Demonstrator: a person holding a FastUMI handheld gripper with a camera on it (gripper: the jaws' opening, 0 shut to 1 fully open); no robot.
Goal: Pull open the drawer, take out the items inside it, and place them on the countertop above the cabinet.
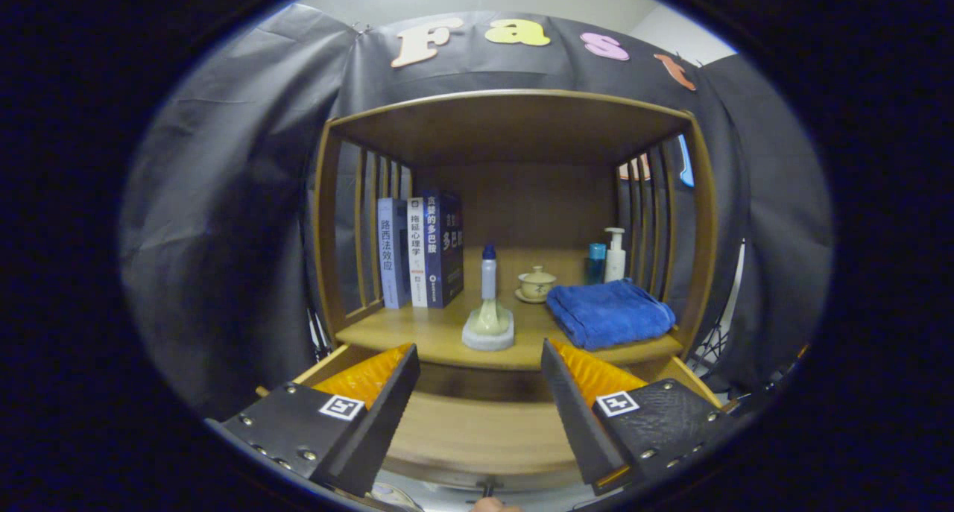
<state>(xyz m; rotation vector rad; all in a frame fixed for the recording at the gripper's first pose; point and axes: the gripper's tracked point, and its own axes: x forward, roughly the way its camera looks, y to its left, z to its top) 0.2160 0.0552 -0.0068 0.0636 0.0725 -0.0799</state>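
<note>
Holding my gripper [481, 400] open and empty over the pulled-out drawer [477, 430]; reaching deeper, I may hit the countertop [440, 340] edge and tip the bottle [488, 273].

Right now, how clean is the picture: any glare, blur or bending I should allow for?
Gripper view: sharp, evenly lit, no glare; the fisheye bows the cabinet posts outward; the shelf's back wall sits in soft shadow; the open tongs hold nothing above the open drawer, whose floor is dim between them.
</note>
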